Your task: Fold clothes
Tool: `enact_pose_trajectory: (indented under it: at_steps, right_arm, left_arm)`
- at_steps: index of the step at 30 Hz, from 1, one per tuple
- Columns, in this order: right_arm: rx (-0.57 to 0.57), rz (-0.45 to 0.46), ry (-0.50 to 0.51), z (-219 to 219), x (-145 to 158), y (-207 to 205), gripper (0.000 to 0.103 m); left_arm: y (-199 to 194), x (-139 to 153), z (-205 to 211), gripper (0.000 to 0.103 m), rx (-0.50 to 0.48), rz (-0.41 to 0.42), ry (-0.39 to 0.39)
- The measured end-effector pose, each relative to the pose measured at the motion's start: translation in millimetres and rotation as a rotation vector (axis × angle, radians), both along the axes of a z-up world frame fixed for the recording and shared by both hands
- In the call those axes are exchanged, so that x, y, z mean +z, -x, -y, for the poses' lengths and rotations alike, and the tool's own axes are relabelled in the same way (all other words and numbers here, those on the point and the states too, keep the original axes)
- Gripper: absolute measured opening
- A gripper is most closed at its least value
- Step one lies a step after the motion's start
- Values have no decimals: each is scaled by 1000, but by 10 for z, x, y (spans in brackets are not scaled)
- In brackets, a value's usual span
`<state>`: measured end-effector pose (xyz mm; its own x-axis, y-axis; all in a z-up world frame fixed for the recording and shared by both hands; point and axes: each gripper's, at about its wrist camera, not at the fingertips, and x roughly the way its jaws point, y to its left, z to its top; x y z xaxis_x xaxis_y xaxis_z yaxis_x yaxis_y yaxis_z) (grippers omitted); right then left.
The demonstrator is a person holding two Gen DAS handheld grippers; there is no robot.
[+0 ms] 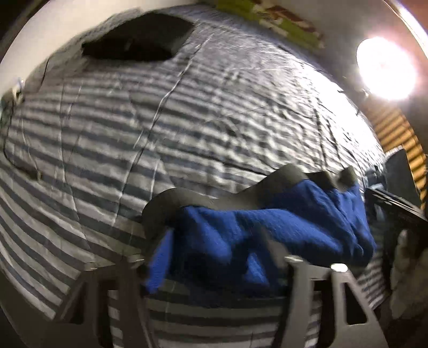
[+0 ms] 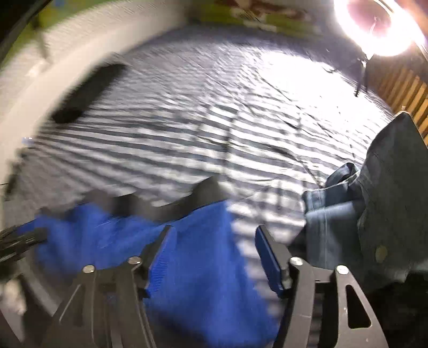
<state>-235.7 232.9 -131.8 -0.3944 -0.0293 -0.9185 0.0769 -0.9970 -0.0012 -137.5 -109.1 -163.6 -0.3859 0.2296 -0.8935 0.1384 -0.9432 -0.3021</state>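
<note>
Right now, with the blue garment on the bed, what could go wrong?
1. The blue garment lies bunched, its grey trim rippled; folding now may set creases.
2. The right tongs stand open over its edge and could snag it.
3. The denim pile sits close and could get dragged in.

Below me spreads a grey-and-white striped sheet (image 1: 187, 120), wrinkled all over. A bright lamp (image 1: 386, 68) glares at the far right, washing out the fabric near it. Beyond the sheet's far edge I see a green patterned strip (image 2: 256, 13), blurred.
</note>
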Motion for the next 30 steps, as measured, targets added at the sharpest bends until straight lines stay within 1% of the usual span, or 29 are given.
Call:
enact_pose_trajectory:
  at_steps: [1,2,3,4,5,6,7,8,10,12,14,15,16,17,18,19,21,23,24,25,27,28,29,30]
  right_arm:
    - [-25,47,-1,-31,-129,127,60]
    - [-49,95,30,-80,-259,236,60]
    - [-66,121,61,-123,-334,288,59]
    - [-76,140,110,-160,-394,334,50]
    - [-75,136,158,-183,-405,356,40]
    - [-72,122,185,-203,-374,364,9]
    - [-66,121,218,-224,-334,381,3]
    - [-69,104,246,-258,-263,390,3]
    - [-67,13,252,-344,17,398,2]
    - [-62,-87,246,-433,377,384,2]
    - [-83,-211,239,-571,842,372,2]
    - [-94,-272,229,-614,1043,339,2]
    - [-98,-349,227,-665,1287,289,2]
    - [-95,-404,241,-704,1474,252,2]
    - [-94,-441,258,-750,1615,188,2]
    - [-94,-466,268,-782,1717,104,2]
    - [-86,-494,254,-786,1775,-95,2]
    - [-64,-497,195,-759,1684,-366,2]
    - [-56,-487,166,-743,1569,-483,2]
    - [-44,-461,140,-739,1395,-625,3]
    - [-26,-364,91,-755,989,-842,4]
    - [-19,-290,65,-773,734,-981,4]
    - [-19,-237,51,-801,546,-1072,4]
    - [-27,-187,42,-834,358,-1180,4]
  left_arm:
    - [11,-39,28,41,12,8,-20]
    - [4,-71,64,37,15,11,-30]
    - [12,-92,82,27,16,13,-35]
    - [13,-97,96,21,16,10,-37]
    - [18,-84,106,18,16,0,-42]
    - [36,-30,116,14,15,-18,-44]
    - [47,3,130,10,13,-29,-41]
    - [71,83,140,10,10,-50,-36]
    - [151,306,168,9,2,-102,-23]
    - [294,664,208,9,-7,-181,-10]
    - [407,992,220,4,-8,-254,22]
    - [449,1231,231,4,-7,-313,47]
    - [462,1440,249,4,-12,-367,51]
    - [453,1588,258,4,-21,-407,47]
    - [427,1750,239,4,-33,-452,57]
    - [379,1865,191,4,-52,-485,88]
    - [256,1930,117,4,-88,-521,120]
    - [66,1839,2,6,-153,-524,167]
    - [-69,1692,-64,7,-202,-505,205]
    - [-170,1539,-114,18,-242,-473,216]
    - [-424,1064,-157,35,-318,-347,246]
    - [-556,874,-137,36,-332,-304,256]
    - [-620,762,-128,36,-341,-276,255]
    - [-724,594,-100,36,-343,-230,247]
